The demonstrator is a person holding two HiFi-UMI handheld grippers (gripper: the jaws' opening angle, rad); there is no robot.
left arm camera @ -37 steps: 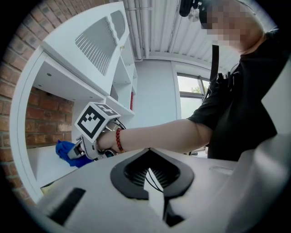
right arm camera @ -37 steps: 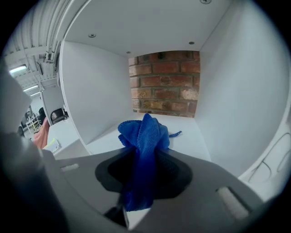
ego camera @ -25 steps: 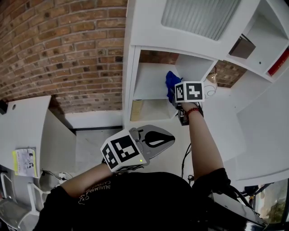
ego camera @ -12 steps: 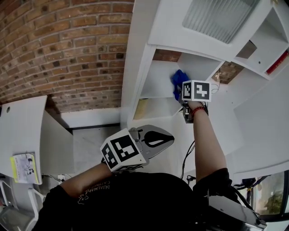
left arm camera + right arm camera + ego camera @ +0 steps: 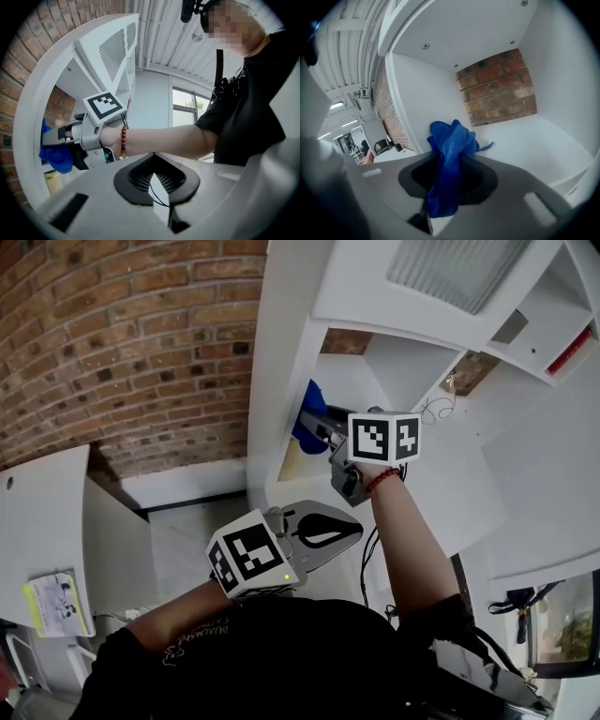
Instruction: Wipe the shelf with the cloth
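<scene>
At the shelf's open front, the right gripper is clamped on the blue cloth. The cloth's bunched end sticks out past the jaws, over the shelf and not clearly touching it. To wipe well, I judge the wad should be pressed flat on the shelf and swept in overlapping strokes from the brick back to the front edge, grip firm. Below the shelf, the left gripper hangs idle, jaws together on nothing. Count: one cloth, one shelf, two grippers.
</scene>
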